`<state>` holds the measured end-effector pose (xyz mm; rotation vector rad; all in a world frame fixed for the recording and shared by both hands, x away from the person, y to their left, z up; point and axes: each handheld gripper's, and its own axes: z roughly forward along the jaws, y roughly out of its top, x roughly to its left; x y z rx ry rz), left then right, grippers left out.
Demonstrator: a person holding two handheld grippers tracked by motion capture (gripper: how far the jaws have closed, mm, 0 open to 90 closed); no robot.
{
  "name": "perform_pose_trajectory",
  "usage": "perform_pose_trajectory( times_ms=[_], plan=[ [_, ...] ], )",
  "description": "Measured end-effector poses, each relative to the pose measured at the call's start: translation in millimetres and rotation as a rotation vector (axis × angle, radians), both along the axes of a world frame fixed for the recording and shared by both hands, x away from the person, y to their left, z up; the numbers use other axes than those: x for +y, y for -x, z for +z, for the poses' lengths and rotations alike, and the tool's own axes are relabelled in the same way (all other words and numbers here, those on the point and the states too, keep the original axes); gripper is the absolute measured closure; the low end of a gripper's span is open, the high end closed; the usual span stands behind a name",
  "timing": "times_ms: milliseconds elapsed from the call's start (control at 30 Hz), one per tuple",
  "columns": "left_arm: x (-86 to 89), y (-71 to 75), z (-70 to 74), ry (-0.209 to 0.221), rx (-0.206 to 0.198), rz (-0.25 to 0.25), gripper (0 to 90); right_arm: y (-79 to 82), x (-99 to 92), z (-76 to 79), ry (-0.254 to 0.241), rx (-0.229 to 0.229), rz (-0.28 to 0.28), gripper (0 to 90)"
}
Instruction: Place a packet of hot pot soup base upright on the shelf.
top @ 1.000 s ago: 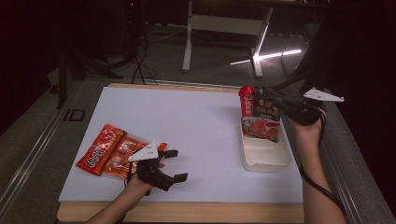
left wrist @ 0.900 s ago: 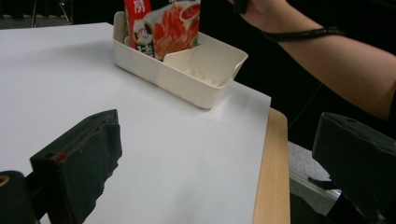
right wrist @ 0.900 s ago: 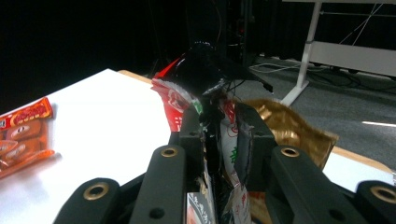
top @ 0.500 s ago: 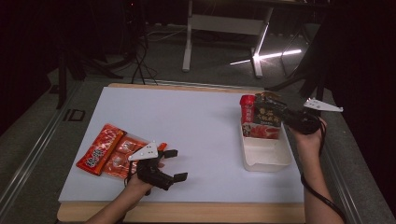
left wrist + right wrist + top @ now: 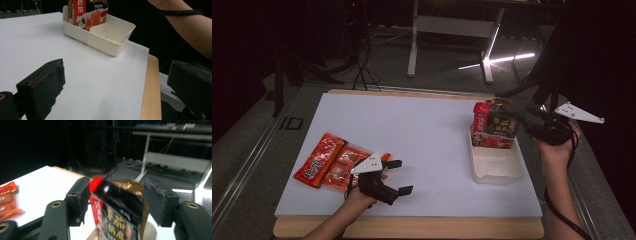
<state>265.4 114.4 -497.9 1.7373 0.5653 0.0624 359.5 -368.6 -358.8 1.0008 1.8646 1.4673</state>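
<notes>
High view: black-and-gold soup-base packet [image 5: 502, 131] stands upright in white bin [image 5: 494, 170], long axis vertical, top edge up. Right gripper [image 5: 518, 116] has just been opening, jaws loosely astride the packet; left gripper [image 5: 398, 176] gapes empty.

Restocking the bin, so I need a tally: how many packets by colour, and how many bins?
Red-orange packets lying flat on the table: 2
Red packet standing in the bin: 1
Black packet standing in the bin: 1
White bin: 1
Total: 5
</notes>
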Motion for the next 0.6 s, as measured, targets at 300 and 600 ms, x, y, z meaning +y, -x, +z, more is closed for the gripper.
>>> perform_pose_trajectory(
  times_ms=[300,600],
  plan=[
    [-0.5,1.7,0.9,0.002,0.031,-0.003,2.1,26.0,38.8,11.3,-0.021,-0.023,0.096,21.7],
    [0.4,1.5,3.2,-0.040,0.039,0.008,2.3,39.9,72.9,-11.8,-0.014,0.025,0.180,13.8]
  ],
)
